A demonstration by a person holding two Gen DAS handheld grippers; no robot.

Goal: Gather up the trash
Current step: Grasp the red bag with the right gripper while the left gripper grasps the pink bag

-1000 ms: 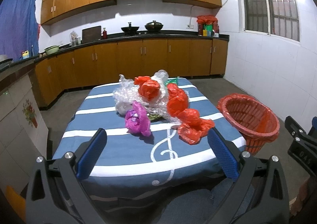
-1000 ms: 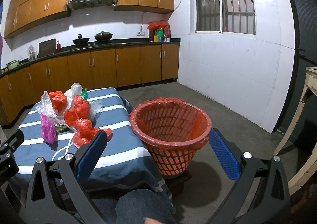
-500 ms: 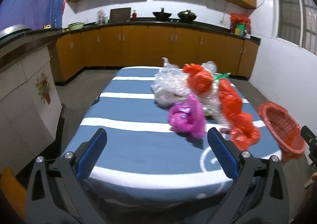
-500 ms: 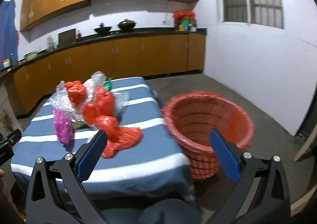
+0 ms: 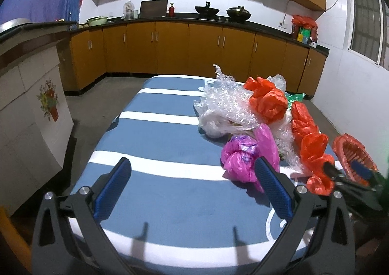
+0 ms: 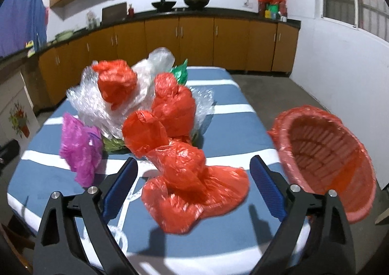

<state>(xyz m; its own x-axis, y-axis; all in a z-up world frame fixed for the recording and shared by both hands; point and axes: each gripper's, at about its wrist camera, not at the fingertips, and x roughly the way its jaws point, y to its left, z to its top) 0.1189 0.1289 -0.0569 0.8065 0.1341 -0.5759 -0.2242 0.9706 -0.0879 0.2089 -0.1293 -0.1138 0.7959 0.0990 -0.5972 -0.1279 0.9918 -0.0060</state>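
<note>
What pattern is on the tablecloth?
The tablecloth is blue with white stripes and a white music-note motif near the front edge; clearest in the left wrist view.

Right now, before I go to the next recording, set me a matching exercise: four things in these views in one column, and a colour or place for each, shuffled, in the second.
Things:
1. nearest flattened bag
2. crumpled bag at the pile's left edge
3. bubble wrap
4. basket

Colour or place:
A. clear, under and behind the red bags
B. off the table's right side, lined in red plastic
C. pink
D. red, lying between the open fingers of the right gripper

Pairs: 1-D, 2-C, 3-A, 4-B
</note>
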